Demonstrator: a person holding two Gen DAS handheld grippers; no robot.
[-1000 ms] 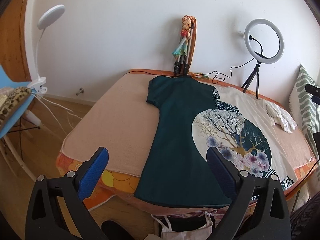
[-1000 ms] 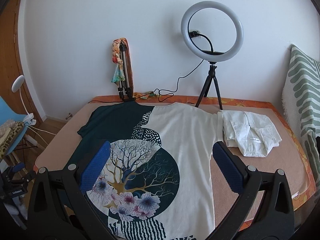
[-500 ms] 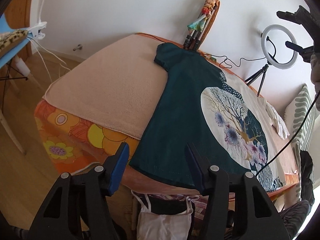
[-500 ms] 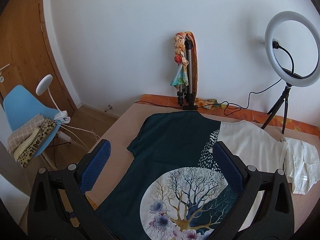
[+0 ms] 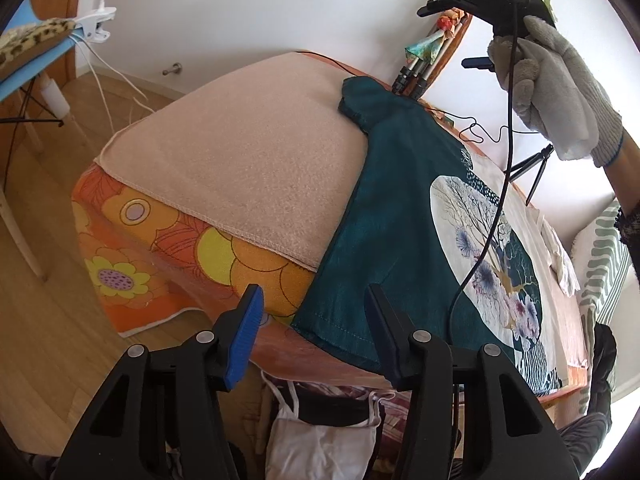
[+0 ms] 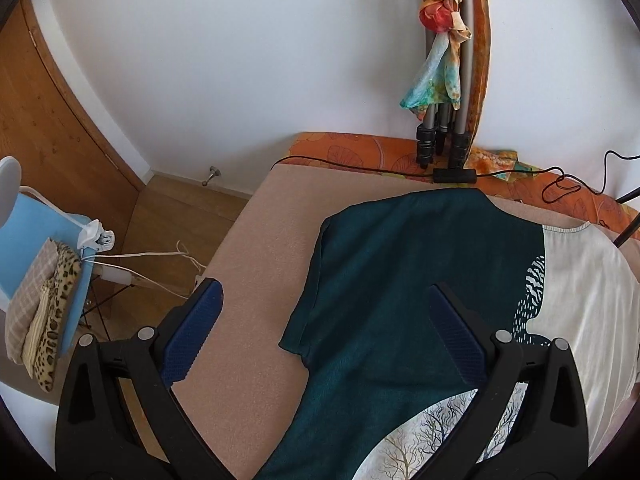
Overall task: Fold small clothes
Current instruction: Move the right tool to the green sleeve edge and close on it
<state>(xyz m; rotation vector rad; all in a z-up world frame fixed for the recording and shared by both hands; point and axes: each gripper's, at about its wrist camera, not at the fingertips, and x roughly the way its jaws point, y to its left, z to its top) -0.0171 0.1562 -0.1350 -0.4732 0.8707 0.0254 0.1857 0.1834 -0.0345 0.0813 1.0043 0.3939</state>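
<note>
The left gripper (image 5: 314,330) hangs with its blue-padded fingers (image 5: 244,336) parted about halfway, nothing between them; it sits low at the bed's near edge, and the hem corner of the shirt (image 5: 404,220) shows in the gap between the pads, not gripped as far as can be told. The right gripper (image 6: 326,334) is spread wide and holds nothing; it hovers over the shirt's (image 6: 400,296) dark-green sleeve and shoulder, one pad (image 6: 190,330) above the bare towel (image 6: 256,280), the other over the green cloth. In the left view the right gripper (image 5: 472,20) appears high up, held in a grey-gloved hand (image 5: 556,92), with a black cable (image 5: 496,208) trailing down from it across the shirt.

The shirt lies flat and spread on the pink towel (image 5: 256,160) that covers the bed (image 5: 132,248) (floral orange sheet showing at the near corner). Its green half lies toward the bed's left side, its white half toward the right, a round tree-and-flower print in the middle; the hem hangs just over the near edge.

At the far edge a folded tripod (image 6: 444,120) with a scarf (image 6: 436,76) tied on leans against the wall. A folded white garment (image 5: 560,256) lies by the shirt's right side, beside a striped pillow (image 5: 600,260). Left of the bed stands a blue chair (image 6: 48,232) with folded cloths (image 6: 44,312) and a clip lamp (image 6: 94,238).
</note>
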